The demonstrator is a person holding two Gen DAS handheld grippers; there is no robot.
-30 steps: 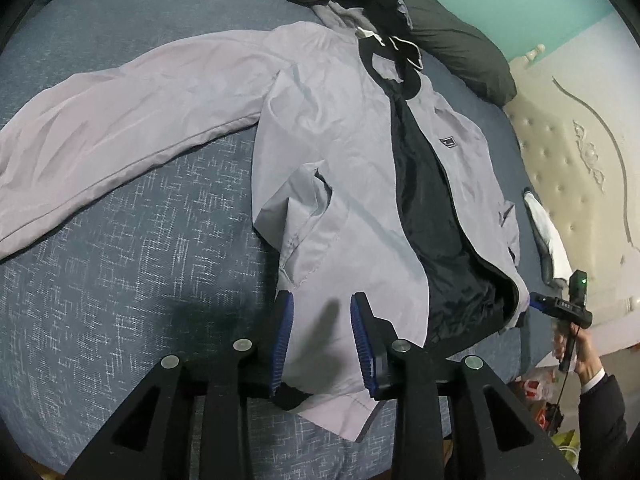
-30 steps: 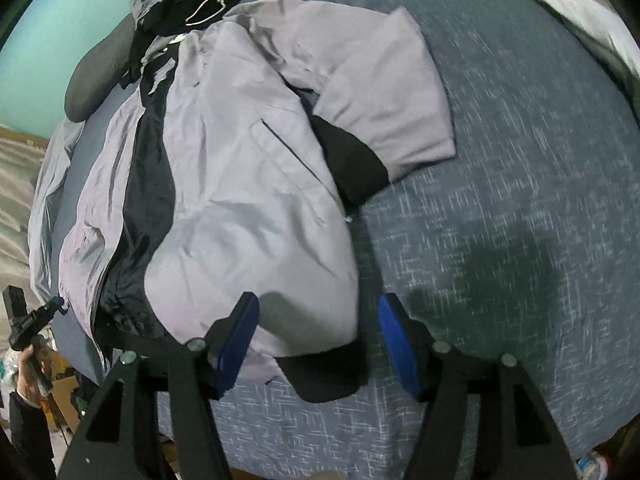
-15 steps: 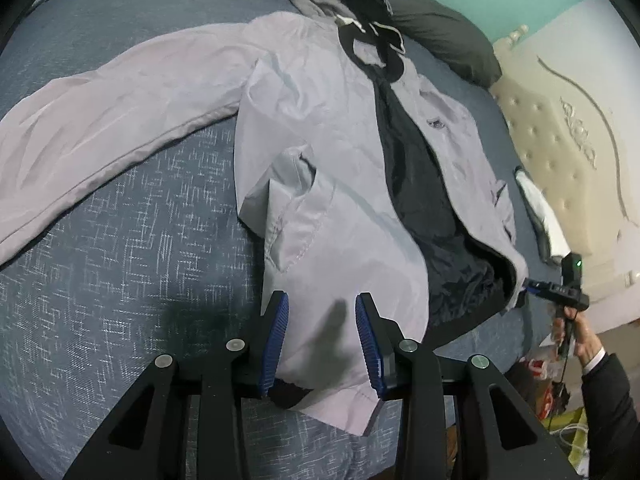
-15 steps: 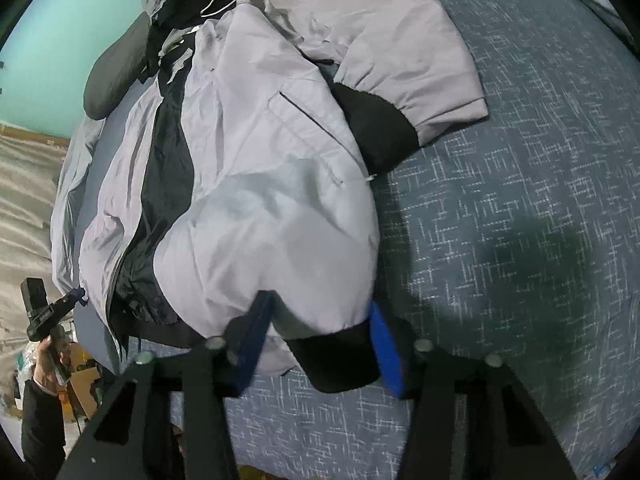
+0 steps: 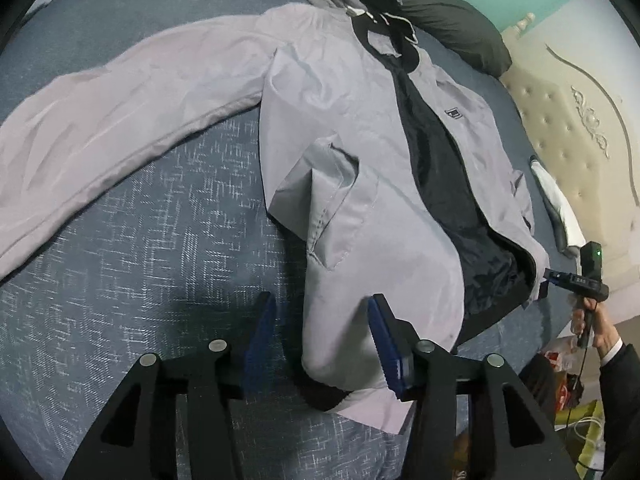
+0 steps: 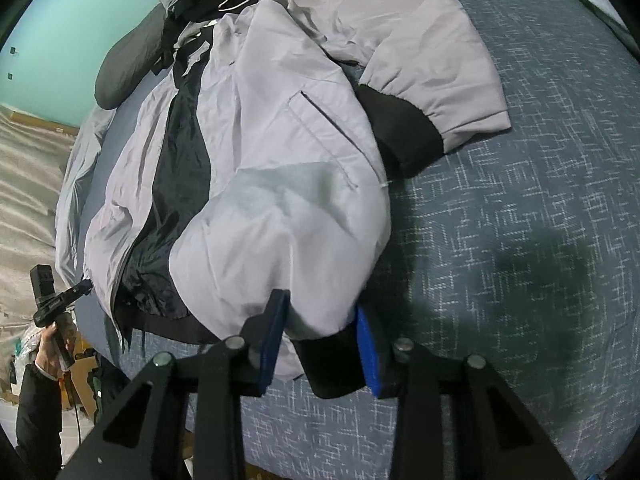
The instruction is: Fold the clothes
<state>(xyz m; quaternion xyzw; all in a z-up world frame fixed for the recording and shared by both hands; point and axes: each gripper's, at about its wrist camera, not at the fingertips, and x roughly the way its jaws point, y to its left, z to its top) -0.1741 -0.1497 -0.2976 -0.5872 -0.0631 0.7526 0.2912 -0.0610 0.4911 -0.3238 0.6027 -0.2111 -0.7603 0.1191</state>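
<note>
My left gripper has just been opening around the grey jacket's near hem on the bed; my right gripper, closing, clamps its black hem band

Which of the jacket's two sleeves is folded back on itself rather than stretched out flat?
The sleeve on the right gripper's side: it is doubled up beside the body, black cuff showing. The other sleeve lies stretched across the bed.

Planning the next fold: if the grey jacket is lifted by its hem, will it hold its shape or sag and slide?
The jacket is likely floppy: it lies creased and already bunches where its hem sits in the right claw. Its faint sheen suggests thin, slippery cloth, so it may slide. Probably light for its size.
</note>
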